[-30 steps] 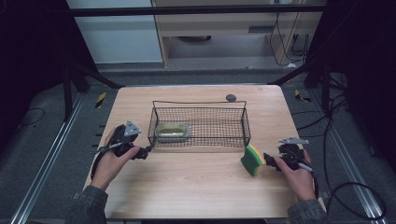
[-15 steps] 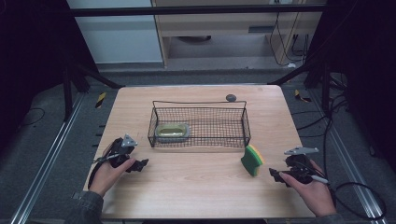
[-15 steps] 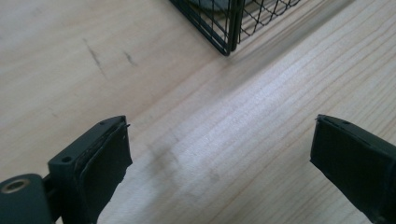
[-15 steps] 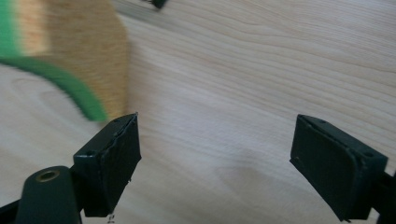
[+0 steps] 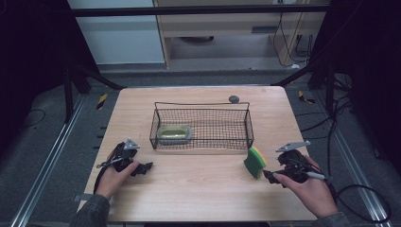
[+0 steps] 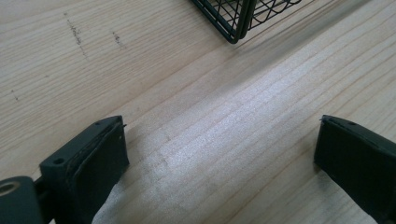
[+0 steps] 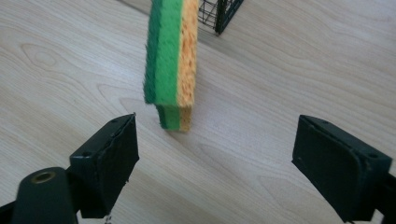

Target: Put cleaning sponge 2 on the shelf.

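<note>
I have the sponge (image 5: pixel 255 162) standing on edge on the wooden table (image 5: pixel 198 194), just off the near right corner of the wire basket (image 5: pixel 202 126) and apart from it. In the right gripper view the sponge (image 7: pixel 172 63) shows a green scouring layer on the left and a yellow foam layer on the right, rising straight up from a narrow bottom edge.

My right gripper (image 5: pixel 268 176) sits just near and right of it, jaws spread wide with nothing between them; the sponge is slightly ahead of the jaws. My left gripper (image 5: pixel 146 167) rests on the table near the basket's near left corner, also spread wide and empty. Inside the basket lies a small oval dish (image 5: pixel 174 133) with something olive-coloured in it.

I judge the sponge to be very light and soft: the foam will squash under the pads, while the green face is rougher and should not slip. Balanced on edge, it will likely topple at a slight nudge. I would take it across its two broad faces, around mid-height, closing gently so that it neither tips nor collapses.
</note>
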Available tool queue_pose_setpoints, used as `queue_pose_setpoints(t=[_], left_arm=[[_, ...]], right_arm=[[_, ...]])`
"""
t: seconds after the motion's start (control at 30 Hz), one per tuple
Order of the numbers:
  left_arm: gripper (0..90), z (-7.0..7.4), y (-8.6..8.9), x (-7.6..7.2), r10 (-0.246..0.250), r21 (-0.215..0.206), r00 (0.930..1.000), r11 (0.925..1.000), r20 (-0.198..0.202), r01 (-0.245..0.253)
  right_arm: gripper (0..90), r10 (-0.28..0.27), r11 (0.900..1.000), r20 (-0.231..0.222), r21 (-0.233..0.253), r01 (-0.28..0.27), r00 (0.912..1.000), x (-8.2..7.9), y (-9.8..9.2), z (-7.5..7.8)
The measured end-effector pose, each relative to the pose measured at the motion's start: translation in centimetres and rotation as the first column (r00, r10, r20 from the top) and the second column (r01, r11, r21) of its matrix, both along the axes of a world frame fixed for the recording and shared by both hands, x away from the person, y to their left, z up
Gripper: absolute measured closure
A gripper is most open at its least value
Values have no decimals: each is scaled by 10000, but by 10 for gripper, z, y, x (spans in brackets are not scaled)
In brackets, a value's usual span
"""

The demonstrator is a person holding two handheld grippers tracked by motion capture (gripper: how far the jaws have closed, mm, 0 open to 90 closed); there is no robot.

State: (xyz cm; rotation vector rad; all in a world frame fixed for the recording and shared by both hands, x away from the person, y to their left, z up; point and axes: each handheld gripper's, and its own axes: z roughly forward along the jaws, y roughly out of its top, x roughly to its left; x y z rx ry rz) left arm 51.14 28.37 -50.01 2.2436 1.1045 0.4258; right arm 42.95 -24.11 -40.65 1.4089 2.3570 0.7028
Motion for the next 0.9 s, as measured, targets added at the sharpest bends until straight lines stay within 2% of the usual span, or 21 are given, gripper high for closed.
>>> queue_pose_setpoints(t=[0.13, 0.27, 0.33, 0.4, 0.6, 0.9], left_arm=[[0, -3, 1, 2, -109, -195, 9995, 9997, 290, 114], [0, -8, 2, 0, 62, -574, 9974, 9983, 715, -21], [0, -8, 2, 0, 60, -610, 9971, 9981, 761, -14], [0, -8, 2, 0, 62, -614, 9971, 9981, 761, -15], [0, -8, 2, 1, 64, -617, 9971, 9981, 761, -17], [0, -8, 2, 1, 67, -621, 9971, 9981, 765, -20]], right_arm=[[136, 424, 9989, 11, -211, -423, 9991, 6, 13, 12], [150, 711, 9965, -4, -443, -710, 9975, 16, 24, 23], [169, 801, 9954, 21, -535, -799, 9968, 21, 28, 27], [183, 800, 9960, -72, -403, -802, 9968, 26, 30, 28], [206, 1075, 9933, -426, -385, -1092, 9933, 37, 41, 23], [304, 882, 9947, -1223, -412, -938, 9886, 55, 46, 0]])
